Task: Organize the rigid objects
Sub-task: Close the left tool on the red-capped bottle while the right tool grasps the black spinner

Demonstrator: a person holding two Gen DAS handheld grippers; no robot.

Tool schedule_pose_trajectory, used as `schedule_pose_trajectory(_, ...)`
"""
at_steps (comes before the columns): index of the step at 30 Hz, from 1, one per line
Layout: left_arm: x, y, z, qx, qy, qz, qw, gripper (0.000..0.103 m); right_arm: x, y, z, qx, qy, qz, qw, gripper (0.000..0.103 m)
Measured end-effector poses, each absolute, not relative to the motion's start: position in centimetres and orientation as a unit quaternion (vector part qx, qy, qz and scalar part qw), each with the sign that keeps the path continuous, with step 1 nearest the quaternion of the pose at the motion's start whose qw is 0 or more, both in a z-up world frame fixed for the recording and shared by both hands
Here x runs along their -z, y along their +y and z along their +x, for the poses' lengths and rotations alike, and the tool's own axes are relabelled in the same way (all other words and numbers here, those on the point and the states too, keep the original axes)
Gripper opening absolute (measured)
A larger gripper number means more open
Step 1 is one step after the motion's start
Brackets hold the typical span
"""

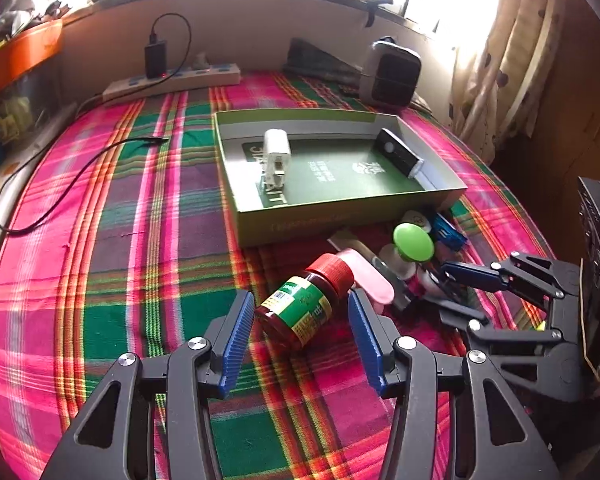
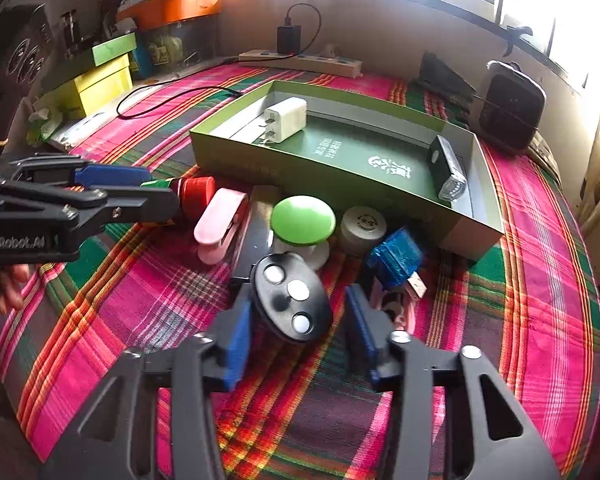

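A red-capped jar with a green label (image 1: 306,304) lies on its side on the plaid cloth, between the fingers of my open left gripper (image 1: 300,314), which do not touch it. My open right gripper (image 2: 296,320) straddles a black oval device with three white buttons (image 2: 292,302). A pile beside them holds a pink clip (image 2: 219,224), a green-capped object (image 2: 303,216), a white round tin (image 2: 363,225) and a blue USB adapter (image 2: 396,256). The green box (image 2: 260,160) holds a white charger (image 2: 286,118) and a black device (image 2: 446,168).
A power strip with a black plug (image 1: 172,78) and a loose black cable (image 1: 80,168) lie at the back left. A dark speaker (image 2: 508,106) stands at the back right. Yellow and green boxes (image 2: 96,76) sit at the left edge.
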State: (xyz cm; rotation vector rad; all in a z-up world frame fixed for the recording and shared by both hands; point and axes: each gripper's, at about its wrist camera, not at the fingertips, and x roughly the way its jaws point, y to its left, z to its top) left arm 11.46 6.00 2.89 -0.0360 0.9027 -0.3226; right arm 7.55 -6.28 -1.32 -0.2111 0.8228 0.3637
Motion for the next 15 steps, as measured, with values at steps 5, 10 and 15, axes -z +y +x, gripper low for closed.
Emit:
schedule_pose_trajectory(5,-2.8,5.7,10.9,0.156,0.437,-0.012,0.886,0.049,1.2,-6.6,7.5,-0.178,0.394,-0.094,0.897,0.035)
schedule_pose_trajectory(10,-3.1,5.2,10.8,0.161,0.435,-0.003,0.886,0.049,0.9,-6.6,7.2,-0.182,0.385,-0.091,0.900,0.029)
schedule_pose_trajectory(15,-3.3,4.4,10.5,0.172,0.433,0.010,0.885,0.049,0.8,-6.9,6.8,-0.184,0.379,-0.088,0.903,0.028)
